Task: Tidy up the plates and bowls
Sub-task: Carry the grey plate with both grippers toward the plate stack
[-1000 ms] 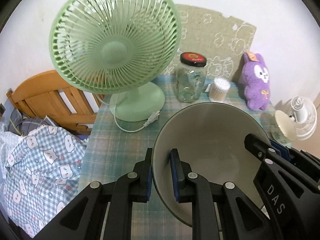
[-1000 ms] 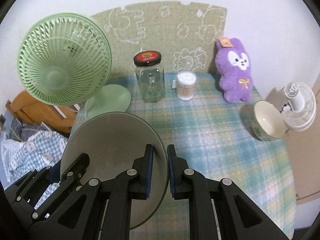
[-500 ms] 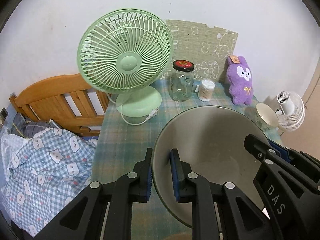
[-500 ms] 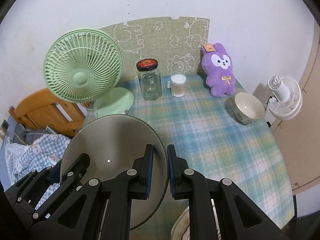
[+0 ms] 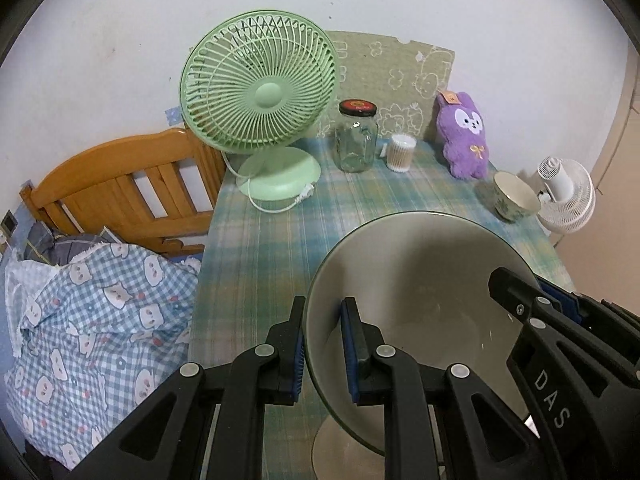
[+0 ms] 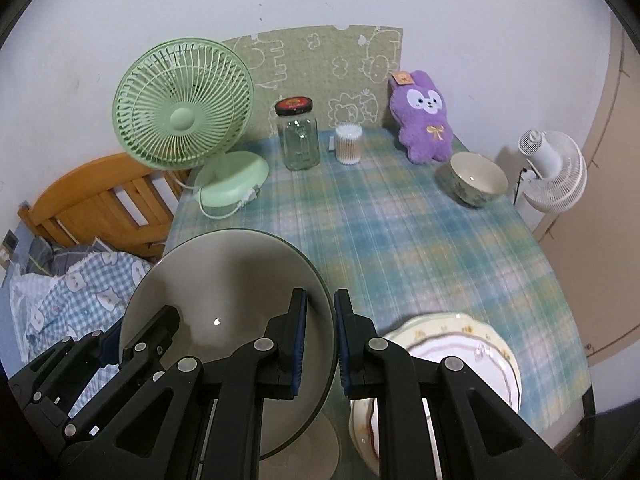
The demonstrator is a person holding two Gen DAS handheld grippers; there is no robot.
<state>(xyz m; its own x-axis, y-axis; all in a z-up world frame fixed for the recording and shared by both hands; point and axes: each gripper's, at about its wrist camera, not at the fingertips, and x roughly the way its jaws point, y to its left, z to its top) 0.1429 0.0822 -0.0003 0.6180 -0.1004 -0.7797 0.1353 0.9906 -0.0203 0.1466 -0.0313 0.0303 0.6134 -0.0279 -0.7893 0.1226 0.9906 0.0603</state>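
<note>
A large grey bowl (image 5: 420,280) hangs tilted above the near end of the checked table (image 6: 400,232), carried by both grippers. My left gripper (image 5: 322,344) is shut on its left rim, one pad inside and one outside. My right gripper (image 6: 320,340) is shut on the opposite rim of the grey bowl (image 6: 224,288). A small patterned bowl (image 6: 476,178) stands at the far right of the table. Flower-rimmed plates (image 6: 472,340) lie stacked at the near right, partly hidden by my right gripper. A pale round edge (image 6: 296,452) shows beneath the grey bowl.
A green fan (image 5: 260,92), a glass jar (image 5: 357,140), a tub of cotton swabs (image 5: 401,153) and a purple plush rabbit (image 5: 464,136) line the back wall. A white clip fan (image 5: 566,196) sits beyond the right edge. A wooden headboard (image 5: 120,188) and checked bedding (image 5: 92,320) lie left.
Both grippers have drawn back from the fan and jar with the grey bowl still held. More of the table shows, and the stacked plates have come into the right wrist view.
</note>
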